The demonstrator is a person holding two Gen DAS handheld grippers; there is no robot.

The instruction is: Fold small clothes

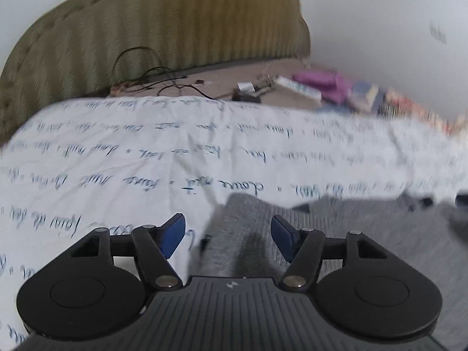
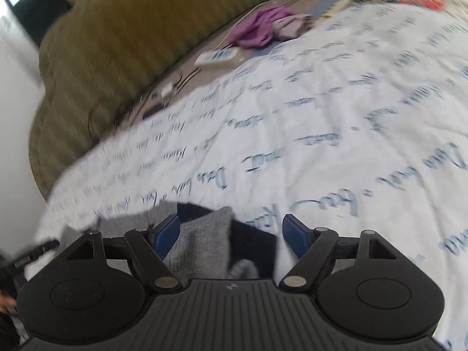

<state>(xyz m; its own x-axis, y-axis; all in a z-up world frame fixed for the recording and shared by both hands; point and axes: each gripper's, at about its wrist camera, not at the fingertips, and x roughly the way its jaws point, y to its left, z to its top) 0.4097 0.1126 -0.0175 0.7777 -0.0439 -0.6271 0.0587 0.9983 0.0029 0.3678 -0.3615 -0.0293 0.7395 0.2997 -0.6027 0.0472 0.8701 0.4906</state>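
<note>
I see my left gripper [image 1: 228, 232] with jaws spread, gripping nothing, above the grey garment [image 1: 336, 228] at lower right on the white bedsheet [image 1: 175, 146]. My right gripper [image 2: 231, 234] also gapes, the grey cloth lying loose between its fingers at bottom centre.

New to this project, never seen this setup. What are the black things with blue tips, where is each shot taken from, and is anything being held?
No robot arm here: a person carries a hand-held gripper in each hand, and each one has a fisheye camera looking forward along its two fingers. One picture is from the left gripper, the other from the right gripper. The black linkages are the gripper bodies; the blue tips are the finger pads.

The surface is a bed with a white sheet printed with blue handwriting. A grey knitted garment lies on it, with a dark part showing in the right view. Behind are an olive cushion, cables and a purple cloth.

Nothing is held: both pairs of fingers stand apart, with the garment between them but not pinched.
</note>
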